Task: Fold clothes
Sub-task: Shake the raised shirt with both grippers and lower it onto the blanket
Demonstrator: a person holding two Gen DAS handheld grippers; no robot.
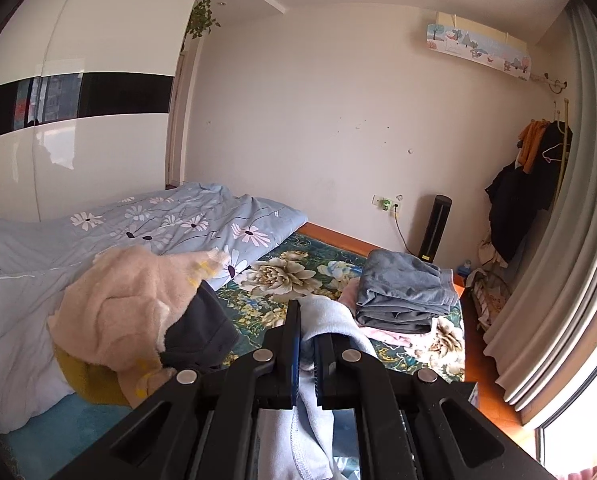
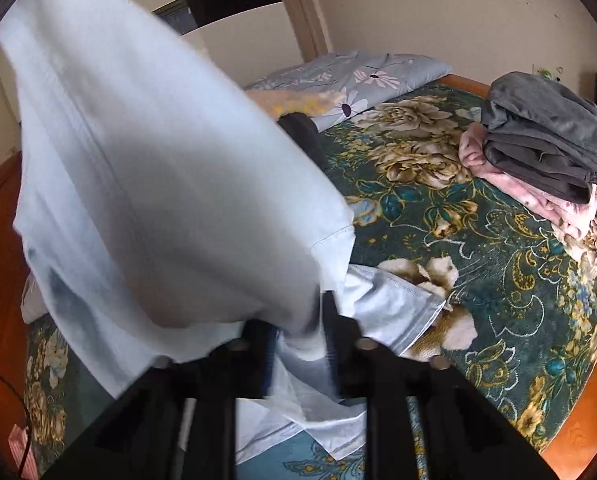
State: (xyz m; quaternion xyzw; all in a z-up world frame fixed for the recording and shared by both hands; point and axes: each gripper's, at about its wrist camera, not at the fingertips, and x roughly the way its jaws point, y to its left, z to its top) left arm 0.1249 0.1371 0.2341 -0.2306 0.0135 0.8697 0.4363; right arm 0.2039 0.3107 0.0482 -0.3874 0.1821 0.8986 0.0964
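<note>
Shirt (image 2: 158, 184) clamped by both: right gripper (image 2: 298, 344) holds its edge, cloth billowing toward 10 o'clock; left gripper (image 1: 307, 344) pinches another fold, folded pile (image 1: 406, 292) at 2 o'clock.

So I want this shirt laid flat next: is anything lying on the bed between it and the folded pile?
Nothing visible does. The light blue shirt hangs from both grippers, and the floral bedspread between it and the folded pile is bare.
</note>
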